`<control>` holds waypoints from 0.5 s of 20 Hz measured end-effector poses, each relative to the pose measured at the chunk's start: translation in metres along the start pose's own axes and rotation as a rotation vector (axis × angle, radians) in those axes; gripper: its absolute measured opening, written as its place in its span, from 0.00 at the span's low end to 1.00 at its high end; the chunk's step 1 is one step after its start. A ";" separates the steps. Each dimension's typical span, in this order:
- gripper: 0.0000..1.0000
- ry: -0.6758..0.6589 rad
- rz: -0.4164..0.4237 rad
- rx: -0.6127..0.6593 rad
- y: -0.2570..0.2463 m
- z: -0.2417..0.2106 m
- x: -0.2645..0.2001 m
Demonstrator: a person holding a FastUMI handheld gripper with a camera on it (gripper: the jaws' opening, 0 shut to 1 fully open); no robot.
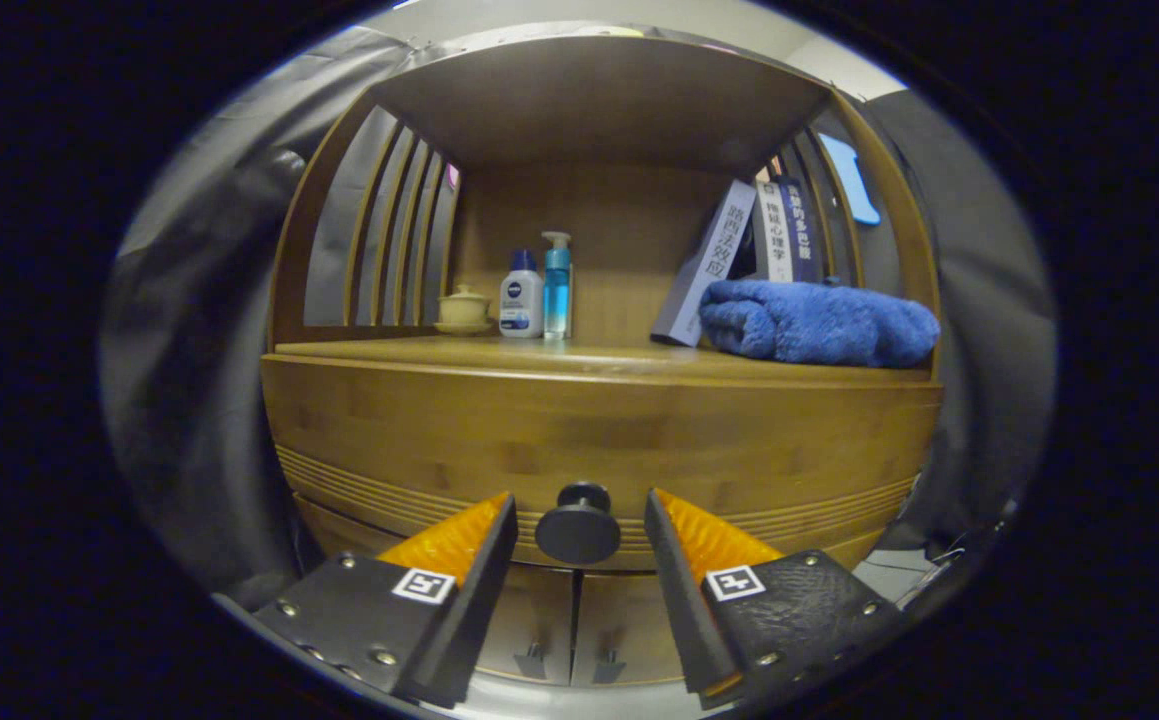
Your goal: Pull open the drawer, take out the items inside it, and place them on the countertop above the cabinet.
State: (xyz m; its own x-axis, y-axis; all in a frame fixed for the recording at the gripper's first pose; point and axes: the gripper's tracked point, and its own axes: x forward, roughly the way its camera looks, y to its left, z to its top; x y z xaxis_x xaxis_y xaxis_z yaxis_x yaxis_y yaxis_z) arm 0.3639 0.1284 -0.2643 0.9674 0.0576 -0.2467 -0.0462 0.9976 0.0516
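A wooden cabinet fills the scene, its drawer front closed and carrying a round dark knob. My gripper is open, and the knob sits between the two fingertips with a gap on each side. Above the drawer runs the wooden countertop. The drawer's contents are hidden behind its front.
On the countertop stand a small lidded ceramic cup, a white bottle and a blue pump bottle at the back left. A folded blue towel and leaning books occupy the right. Two lower cabinet doors with small handles sit below the drawer.
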 end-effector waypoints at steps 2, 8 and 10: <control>0.59 0.011 -0.001 0.028 -0.002 -0.005 0.006; 0.28 0.062 -0.036 0.037 0.000 -0.006 -0.022; 0.28 0.068 -0.031 0.051 0.000 -0.008 -0.042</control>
State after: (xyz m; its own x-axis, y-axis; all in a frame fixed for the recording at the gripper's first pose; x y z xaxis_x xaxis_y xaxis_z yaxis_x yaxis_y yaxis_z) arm 0.3214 0.1268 -0.2622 0.9490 0.0306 -0.3139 -0.0018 0.9958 0.0916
